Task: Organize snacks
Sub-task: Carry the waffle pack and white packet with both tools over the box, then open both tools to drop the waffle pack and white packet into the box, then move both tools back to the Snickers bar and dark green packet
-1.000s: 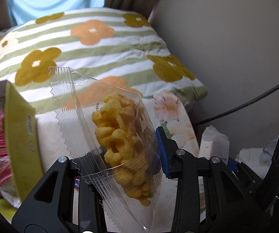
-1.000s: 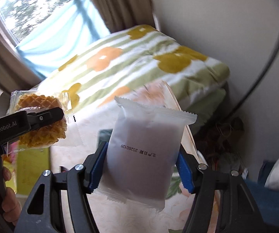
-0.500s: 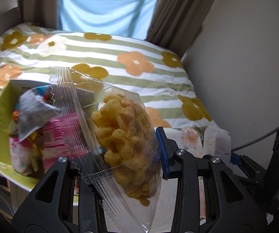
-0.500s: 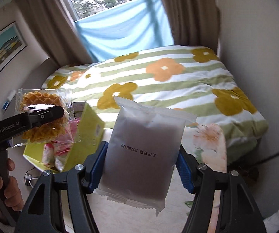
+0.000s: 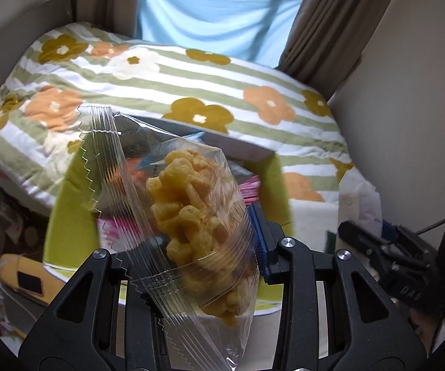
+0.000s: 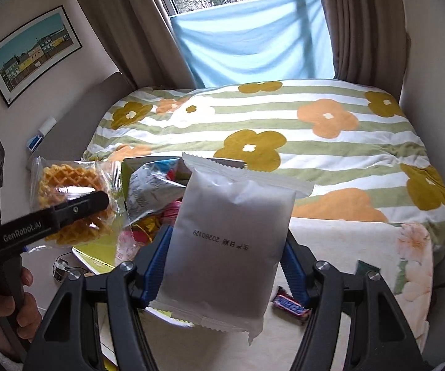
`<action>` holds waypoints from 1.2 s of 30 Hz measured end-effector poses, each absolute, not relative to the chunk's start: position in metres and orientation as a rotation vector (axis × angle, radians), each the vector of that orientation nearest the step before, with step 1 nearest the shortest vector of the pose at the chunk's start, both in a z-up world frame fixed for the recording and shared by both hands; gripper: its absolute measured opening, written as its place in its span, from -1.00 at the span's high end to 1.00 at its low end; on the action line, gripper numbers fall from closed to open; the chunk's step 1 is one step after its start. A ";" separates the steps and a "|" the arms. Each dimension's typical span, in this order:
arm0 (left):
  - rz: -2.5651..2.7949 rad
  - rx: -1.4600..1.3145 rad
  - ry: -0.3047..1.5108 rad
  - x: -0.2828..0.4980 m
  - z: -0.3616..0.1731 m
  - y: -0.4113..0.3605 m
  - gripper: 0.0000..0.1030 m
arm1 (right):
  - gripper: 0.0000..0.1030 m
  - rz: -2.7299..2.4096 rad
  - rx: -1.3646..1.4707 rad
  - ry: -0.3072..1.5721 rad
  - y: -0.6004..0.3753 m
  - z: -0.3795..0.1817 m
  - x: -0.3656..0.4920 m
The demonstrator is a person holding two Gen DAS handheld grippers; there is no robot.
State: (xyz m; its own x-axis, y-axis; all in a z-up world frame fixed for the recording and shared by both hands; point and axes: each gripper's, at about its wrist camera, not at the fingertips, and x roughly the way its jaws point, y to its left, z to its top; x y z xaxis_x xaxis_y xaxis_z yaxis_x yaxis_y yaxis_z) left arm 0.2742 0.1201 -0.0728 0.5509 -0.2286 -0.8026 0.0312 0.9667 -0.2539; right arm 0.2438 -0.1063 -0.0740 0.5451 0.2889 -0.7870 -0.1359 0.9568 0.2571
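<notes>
While both packets hang in the air, you are in the carrying step: nothing has been let go yet. Your left gripper (image 5: 202,247) is clamped on the clear bag of waffle snacks (image 5: 191,216), pinching it low across the body so the serrated top seal stands up and tilts away from you. From the right wrist view the same bag (image 6: 70,204) shows held out to the side, just beside the box and a little above its near edge. Your right gripper (image 6: 225,253) is closed on the white sealed packet (image 6: 231,235), gripped at both flanks, upright, its printed date facing the camera.

Both packets are above or just short of the lime-green snack box (image 5: 67,210), which sits against the flowered quilt (image 6: 315,130) and already holds several wrappers, a grey foil one (image 6: 151,191) on top. I judge the next move is a lowering into the box: bring one packet over an open patch, dip it below the rim, then spread the tongs. Do one hand at a time, since the two loads sit close together. A chocolate bar (image 6: 290,304) lies loose on the cream cloth near the right gripper, still to be collected.
</notes>
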 end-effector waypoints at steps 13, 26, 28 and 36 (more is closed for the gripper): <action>-0.223 -0.005 1.005 0.285 -0.114 0.158 -0.99 | -0.20 0.126 0.215 1.046 -0.060 -0.112 0.255; -0.169 -0.003 1.009 0.276 -0.117 0.175 -0.99 | -0.55 0.197 0.148 1.065 -0.029 -0.117 0.258; -0.158 0.001 1.014 0.274 -0.118 0.177 -0.99 | -0.99 0.188 0.117 1.033 -0.028 -0.114 0.255; -0.158 -0.001 1.050 0.272 -0.128 0.173 -0.99 | -0.99 0.146 0.159 1.038 -0.050 -0.118 0.247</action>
State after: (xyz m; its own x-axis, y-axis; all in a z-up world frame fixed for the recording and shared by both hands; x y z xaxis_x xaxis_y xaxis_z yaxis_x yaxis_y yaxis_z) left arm 0.2723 0.1735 -0.1281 0.4874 -0.1306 -0.8634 0.1297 0.9886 -0.0763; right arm 0.2465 -0.0500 -0.1181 0.5005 0.1951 -0.8435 -0.0449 0.9788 0.1997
